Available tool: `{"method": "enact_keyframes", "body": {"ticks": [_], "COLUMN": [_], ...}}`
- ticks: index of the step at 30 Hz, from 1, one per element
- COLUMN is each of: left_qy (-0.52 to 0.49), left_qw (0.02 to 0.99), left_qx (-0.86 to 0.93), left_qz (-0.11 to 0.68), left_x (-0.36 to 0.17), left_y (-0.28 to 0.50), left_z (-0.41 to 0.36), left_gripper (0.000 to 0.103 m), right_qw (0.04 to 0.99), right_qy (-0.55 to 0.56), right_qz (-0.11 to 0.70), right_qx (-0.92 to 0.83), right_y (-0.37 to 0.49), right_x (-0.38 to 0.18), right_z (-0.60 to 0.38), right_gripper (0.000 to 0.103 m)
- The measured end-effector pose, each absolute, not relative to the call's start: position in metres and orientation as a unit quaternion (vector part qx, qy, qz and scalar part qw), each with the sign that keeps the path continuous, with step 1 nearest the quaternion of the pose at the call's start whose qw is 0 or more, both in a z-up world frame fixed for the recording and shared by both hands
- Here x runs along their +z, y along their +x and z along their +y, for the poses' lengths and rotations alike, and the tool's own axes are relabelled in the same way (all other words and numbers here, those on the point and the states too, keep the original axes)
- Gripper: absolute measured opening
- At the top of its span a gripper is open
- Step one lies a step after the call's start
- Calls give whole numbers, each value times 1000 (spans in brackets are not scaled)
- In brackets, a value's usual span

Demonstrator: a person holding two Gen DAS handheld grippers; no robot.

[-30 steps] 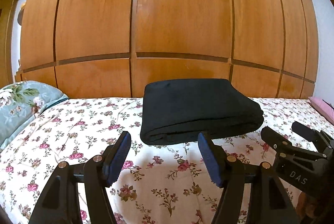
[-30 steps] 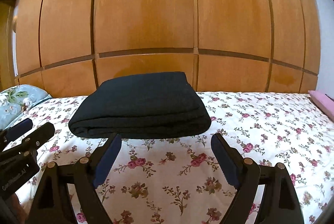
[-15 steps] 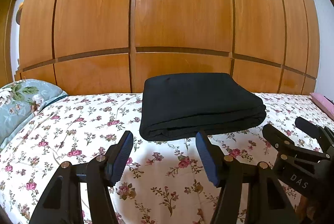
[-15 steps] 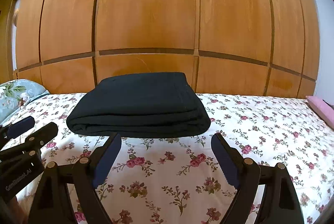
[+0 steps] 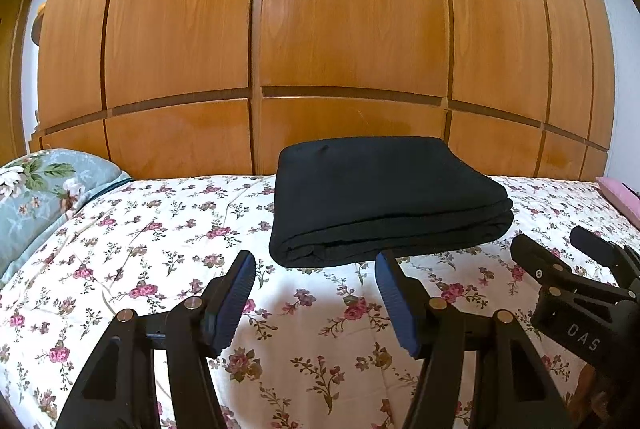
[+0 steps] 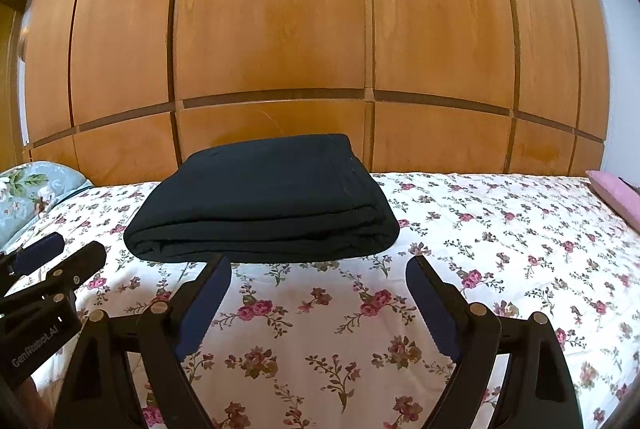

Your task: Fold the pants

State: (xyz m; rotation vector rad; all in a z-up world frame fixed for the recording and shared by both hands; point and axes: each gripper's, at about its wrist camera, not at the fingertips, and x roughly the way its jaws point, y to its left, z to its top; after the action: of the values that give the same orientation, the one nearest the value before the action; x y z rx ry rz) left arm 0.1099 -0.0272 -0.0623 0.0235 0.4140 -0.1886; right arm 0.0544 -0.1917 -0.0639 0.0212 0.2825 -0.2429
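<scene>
Black pants [image 5: 384, 197] lie folded in a neat stack on the floral bed [image 5: 120, 229], near the wardrobe [image 5: 348, 29]. Left gripper [image 5: 316, 293] and right gripper [image 6: 318, 293] hover short of them, jaws apart, empty; folding appears finished.

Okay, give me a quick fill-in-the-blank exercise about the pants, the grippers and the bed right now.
1. The black pants lie ____ in a stack on the bed.
2. The left gripper and the right gripper both stand ____, holding nothing.
3. The bedspread has a ____ print.
4. Behind the bed stands a ____ wardrobe.

Missing words: folded; open; floral; wooden
</scene>
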Motion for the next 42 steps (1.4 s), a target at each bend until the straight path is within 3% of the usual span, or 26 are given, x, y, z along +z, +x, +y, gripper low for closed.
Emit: {"method": "enact_keyframes", "body": {"ticks": [42], "left_qy": [9], "left_qw": [973], "left_qx": [-93], "left_qz": [212], "left_x": [-65], "left_y": [113], "left_z": [-25], "left_gripper": [63], "right_qw": [982], "right_qy": [17], "right_qz": [148], "right_qx": [-119], "right_y": [56], "right_x": [-67], "right_z": [-196], "right_gripper": [89]}}
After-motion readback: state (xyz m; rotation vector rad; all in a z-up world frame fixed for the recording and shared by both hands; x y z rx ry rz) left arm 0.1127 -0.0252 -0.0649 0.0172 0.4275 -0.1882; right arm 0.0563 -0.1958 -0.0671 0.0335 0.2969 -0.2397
